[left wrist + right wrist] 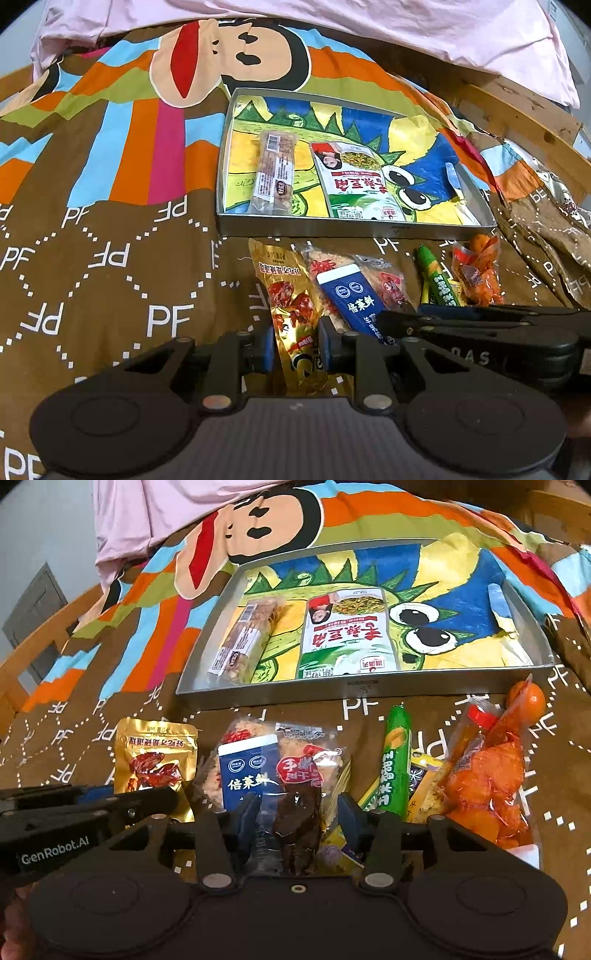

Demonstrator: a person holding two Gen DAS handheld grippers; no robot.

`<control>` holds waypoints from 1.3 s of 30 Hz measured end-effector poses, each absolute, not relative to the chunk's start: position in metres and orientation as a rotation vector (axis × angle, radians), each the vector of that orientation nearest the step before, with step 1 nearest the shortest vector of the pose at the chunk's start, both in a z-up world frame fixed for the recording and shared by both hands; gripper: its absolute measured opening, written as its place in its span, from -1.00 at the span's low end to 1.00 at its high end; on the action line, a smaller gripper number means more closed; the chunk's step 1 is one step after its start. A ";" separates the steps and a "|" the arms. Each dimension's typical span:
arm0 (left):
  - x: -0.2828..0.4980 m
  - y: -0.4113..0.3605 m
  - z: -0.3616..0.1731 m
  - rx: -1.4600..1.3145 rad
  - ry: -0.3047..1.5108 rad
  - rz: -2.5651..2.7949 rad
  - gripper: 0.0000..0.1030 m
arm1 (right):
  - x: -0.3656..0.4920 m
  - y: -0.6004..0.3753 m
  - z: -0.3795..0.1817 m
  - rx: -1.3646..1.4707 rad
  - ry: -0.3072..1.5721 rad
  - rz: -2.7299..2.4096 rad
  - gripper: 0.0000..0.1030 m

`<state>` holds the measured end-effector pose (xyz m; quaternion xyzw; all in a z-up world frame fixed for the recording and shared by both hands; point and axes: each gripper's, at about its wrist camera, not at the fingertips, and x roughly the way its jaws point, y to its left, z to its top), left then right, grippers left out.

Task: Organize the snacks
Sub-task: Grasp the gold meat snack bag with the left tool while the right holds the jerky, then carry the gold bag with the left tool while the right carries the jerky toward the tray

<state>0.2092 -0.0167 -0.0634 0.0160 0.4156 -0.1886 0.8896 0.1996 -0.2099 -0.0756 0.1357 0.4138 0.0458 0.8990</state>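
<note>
A grey tray (332, 226) (362, 688) with a cartoon lining holds a long snack bar (274, 173) (242, 642) and a green-white pouch (356, 182) (347, 635). In front of it lie loose snacks. My left gripper (296, 349) has its pads on both sides of a gold pouch (291, 310) (155, 760). My right gripper (298, 821) stands around a clear pack with dark jerky and a red label (299, 797), jaws a little apart from it. A blue-white pack (351, 299) (247, 771), a green sausage stick (437, 280) (395, 760) and an orange bag (480, 269) (491, 775) lie beside them.
All lies on a brown "PF" bedspread (110, 295) with coloured stripes. A pink sheet (332, 26) is bunched at the back. A wooden bed frame (524, 114) runs along the right. The right gripper's body (480, 332) lies close beside my left one.
</note>
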 end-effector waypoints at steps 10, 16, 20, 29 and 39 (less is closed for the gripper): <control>0.206 -0.015 -0.059 0.030 0.836 -0.378 -0.50 | 0.184 -0.193 -0.061 0.122 0.768 0.087 -0.13; 0.207 -0.012 -0.056 0.014 0.827 -0.377 -0.57 | 0.179 -0.190 -0.051 0.074 0.715 0.084 -0.13; 0.207 -0.013 -0.056 0.020 0.825 -0.378 -0.58 | 0.176 -0.189 -0.048 0.047 0.688 0.078 -0.13; 0.207 -0.008 -0.053 -0.025 0.791 -0.376 -0.63 | 0.172 -0.187 -0.041 0.009 0.619 0.064 -0.12; 0.210 -0.009 -0.055 -0.047 0.768 -0.407 -0.63 | 0.173 -0.189 -0.037 0.007 0.589 0.061 -0.12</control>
